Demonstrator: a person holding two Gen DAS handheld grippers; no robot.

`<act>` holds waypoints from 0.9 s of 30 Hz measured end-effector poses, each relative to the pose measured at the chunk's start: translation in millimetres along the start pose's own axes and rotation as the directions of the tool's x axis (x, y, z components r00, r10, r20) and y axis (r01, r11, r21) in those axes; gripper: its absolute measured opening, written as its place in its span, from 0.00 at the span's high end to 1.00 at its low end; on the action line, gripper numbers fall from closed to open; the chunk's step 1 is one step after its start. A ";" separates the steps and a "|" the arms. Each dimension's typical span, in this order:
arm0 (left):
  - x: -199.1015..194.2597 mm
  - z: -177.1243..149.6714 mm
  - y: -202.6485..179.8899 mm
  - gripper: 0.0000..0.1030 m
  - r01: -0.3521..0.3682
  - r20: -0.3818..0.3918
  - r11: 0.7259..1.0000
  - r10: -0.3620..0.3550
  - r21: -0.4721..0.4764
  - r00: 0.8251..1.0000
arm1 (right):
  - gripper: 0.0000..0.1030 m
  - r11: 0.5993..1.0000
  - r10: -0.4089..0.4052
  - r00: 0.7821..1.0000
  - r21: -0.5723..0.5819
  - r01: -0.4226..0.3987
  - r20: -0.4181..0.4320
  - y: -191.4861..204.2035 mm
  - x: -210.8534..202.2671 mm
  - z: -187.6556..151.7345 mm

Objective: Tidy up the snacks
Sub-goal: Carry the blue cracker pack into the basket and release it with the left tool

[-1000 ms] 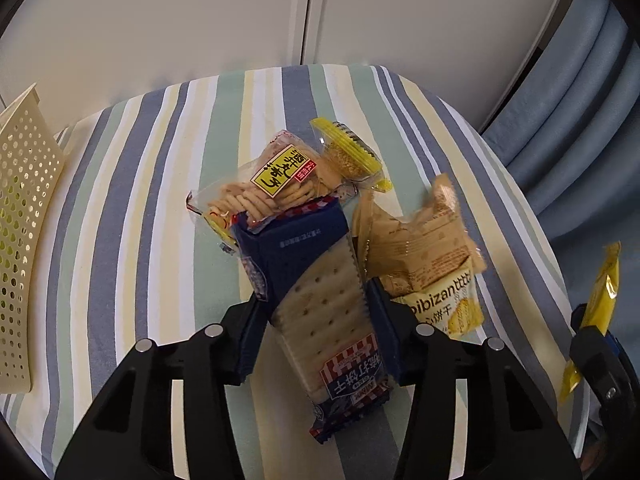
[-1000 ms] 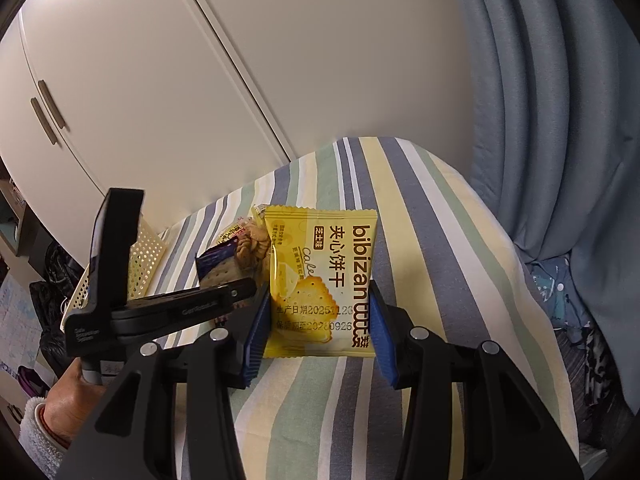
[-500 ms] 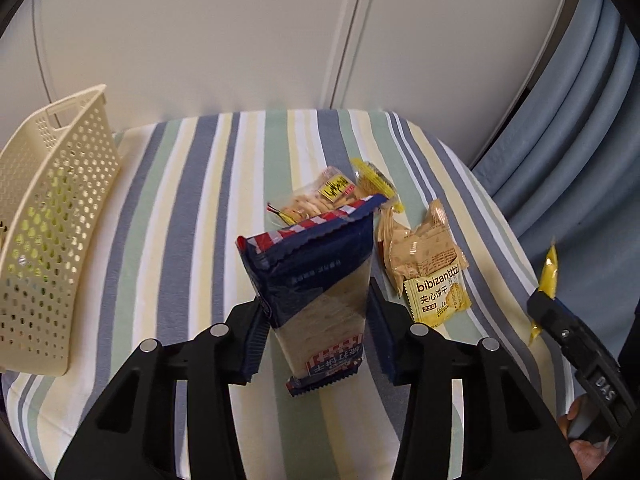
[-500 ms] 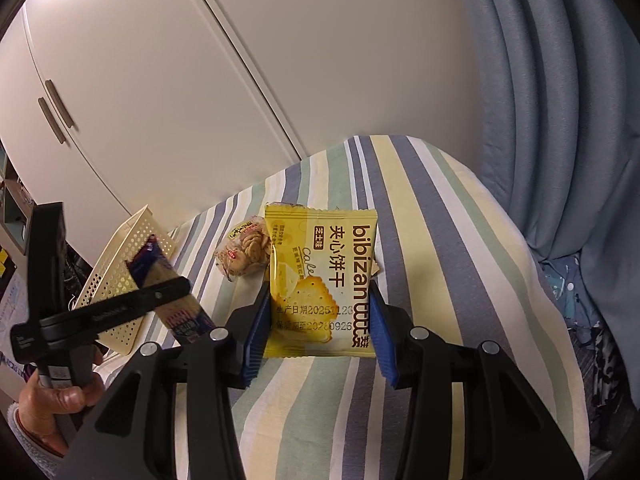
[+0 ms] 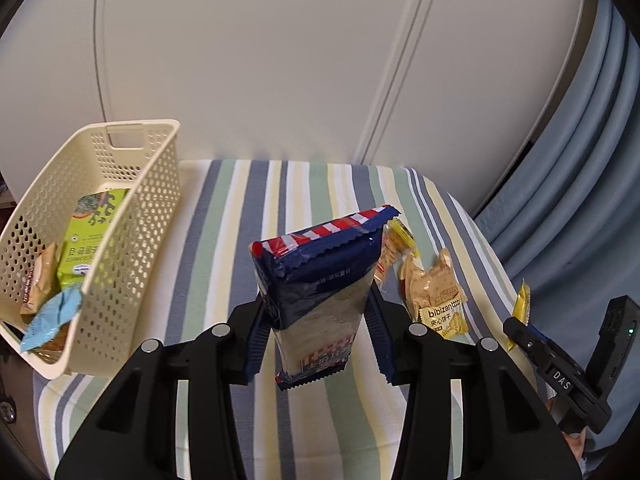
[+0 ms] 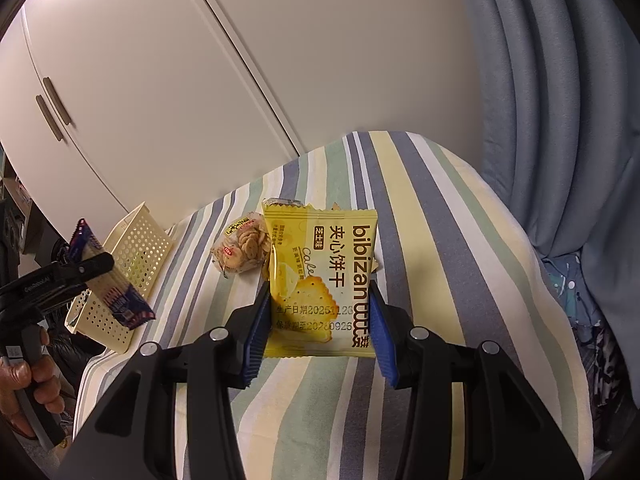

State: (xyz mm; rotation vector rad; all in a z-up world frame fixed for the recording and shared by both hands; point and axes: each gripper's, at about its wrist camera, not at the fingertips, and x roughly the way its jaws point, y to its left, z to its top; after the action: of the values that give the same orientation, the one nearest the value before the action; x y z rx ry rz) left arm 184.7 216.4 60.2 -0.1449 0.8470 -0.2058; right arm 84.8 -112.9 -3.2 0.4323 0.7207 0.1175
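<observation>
Change since a second ago: the left gripper [image 5: 316,320] has lifted the blue cracker packet [image 5: 320,280] off the snack pile and swung toward the basket [image 5: 132,216], which now shows its whole open top; the right gripper [image 6: 318,320] has held its place.

Item 1. Blue cracker packet: clamped across its width between the left tongs, clear of the striped cloth [image 5: 224,240], red-and-white sealed end up. Held upright, probably so it drops in narrow end first. It hangs beside the basket, not yet over it.

Item 2. Yellow biscuit packet [image 6: 324,280]: pinched at both side edges by the right tongs, face to the camera, above the cloth. Likely waiting its turn.

Item 3. Basket: at the cloth's left edge, already holding a green packet [image 5: 92,236] and a light-blue wrapper [image 5: 52,316].

Item 4. Remaining pile [image 5: 432,284]: small packets lying on the cloth, right of the cracker packet.

Pose: the left gripper points forward and slightly down, handle held in a fist [image 6: 24,384]; the right is level, facing the cupboard doors [image 6: 160,80].
</observation>
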 end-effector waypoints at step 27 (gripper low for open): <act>-103.2 27.5 143.0 0.56 -0.170 0.171 0.964 0.206 -0.205 0.963 | 0.56 1.000 0.000 1.000 0.006 0.000 -0.013 -4.3 3.8 2.2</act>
State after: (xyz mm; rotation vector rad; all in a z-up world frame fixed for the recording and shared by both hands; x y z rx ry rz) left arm 156.5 380.9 123.5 -0.2556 0.6822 0.0684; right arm 88.9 -116.5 -5.9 0.4373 0.7338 0.1183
